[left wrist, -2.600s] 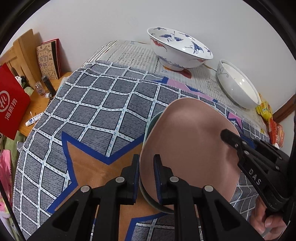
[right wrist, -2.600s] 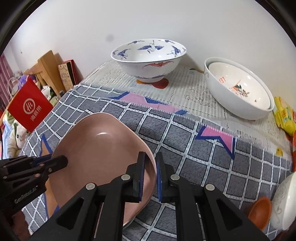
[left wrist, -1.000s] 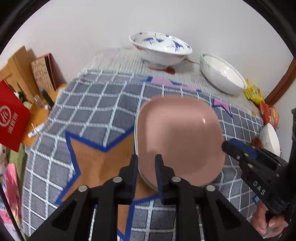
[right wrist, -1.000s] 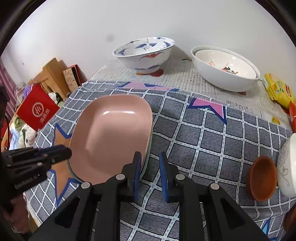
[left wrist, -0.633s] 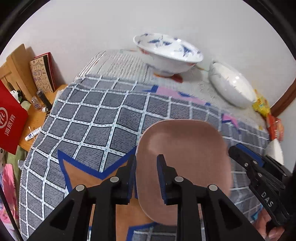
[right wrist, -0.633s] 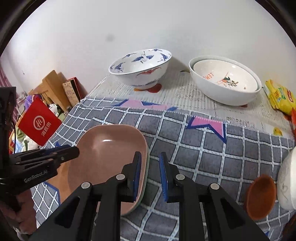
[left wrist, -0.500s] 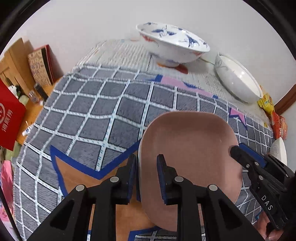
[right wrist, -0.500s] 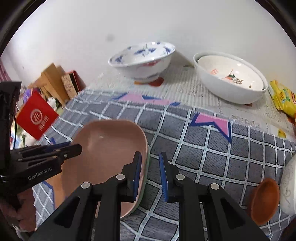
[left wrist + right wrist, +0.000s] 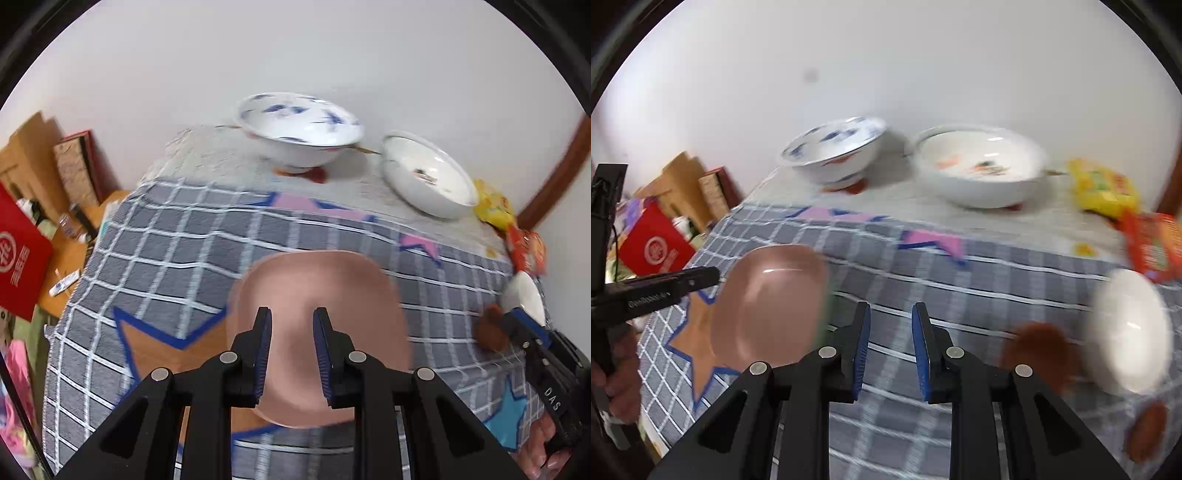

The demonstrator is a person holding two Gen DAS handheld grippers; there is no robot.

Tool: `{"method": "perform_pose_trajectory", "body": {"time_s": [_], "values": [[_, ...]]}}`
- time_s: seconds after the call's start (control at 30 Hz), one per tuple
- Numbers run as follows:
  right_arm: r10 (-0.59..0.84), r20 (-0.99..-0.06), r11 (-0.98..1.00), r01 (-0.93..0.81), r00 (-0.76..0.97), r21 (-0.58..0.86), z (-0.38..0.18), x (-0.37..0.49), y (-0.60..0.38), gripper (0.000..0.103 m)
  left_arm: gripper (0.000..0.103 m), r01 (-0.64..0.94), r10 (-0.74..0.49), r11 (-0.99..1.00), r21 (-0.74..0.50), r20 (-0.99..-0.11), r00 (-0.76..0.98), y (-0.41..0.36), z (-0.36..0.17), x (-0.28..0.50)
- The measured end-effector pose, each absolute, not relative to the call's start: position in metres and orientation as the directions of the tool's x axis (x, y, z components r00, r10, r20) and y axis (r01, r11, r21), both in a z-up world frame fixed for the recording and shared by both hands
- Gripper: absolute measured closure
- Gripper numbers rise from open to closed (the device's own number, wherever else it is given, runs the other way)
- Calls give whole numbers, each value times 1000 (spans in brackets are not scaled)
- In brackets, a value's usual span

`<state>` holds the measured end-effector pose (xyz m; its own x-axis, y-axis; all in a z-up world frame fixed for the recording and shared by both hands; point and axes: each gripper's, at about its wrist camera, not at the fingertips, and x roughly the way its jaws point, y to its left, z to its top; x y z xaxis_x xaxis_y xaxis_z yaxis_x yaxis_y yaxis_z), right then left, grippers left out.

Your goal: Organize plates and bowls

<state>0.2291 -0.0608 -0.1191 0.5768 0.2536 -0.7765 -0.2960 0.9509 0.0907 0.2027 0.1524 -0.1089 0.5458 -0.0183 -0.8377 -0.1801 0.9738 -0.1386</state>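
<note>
On the checked cloth [image 9: 155, 258], pink plate [image 9: 317, 332] lies flat, free. Left gripper [image 9: 291, 354] above it, right gripper [image 9: 890, 349] to its right; both slightly parted, empty, right just opening. Brown dish [image 9: 1039, 350] and white bowl [image 9: 1130, 328] nearer right gripper.

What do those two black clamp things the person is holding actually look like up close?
Both are matte black plastic. The left gripper and right gripper each have two flat, tapering fingers lined with ribbed blue pads and silver round bolts at the joints. White lettering runs along the sides; "DAS" is readable on the right one. A thin black cable hangs by the left one's frame.
</note>
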Motion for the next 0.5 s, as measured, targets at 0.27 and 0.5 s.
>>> {"method": "perform_pose_trajectory", "body": {"time_s": [0.27, 0.5], "values": [[33, -747, 999, -46, 665, 3, -88, 185, -182, 71, 81, -42, -75, 992, -117, -835, 546, 62, -97, 197], [-36, -762, 995, 91, 646, 30, -90, 152, -258, 70, 64, 44, -102, 995, -93, -817, 567, 5, -90, 186]]}}
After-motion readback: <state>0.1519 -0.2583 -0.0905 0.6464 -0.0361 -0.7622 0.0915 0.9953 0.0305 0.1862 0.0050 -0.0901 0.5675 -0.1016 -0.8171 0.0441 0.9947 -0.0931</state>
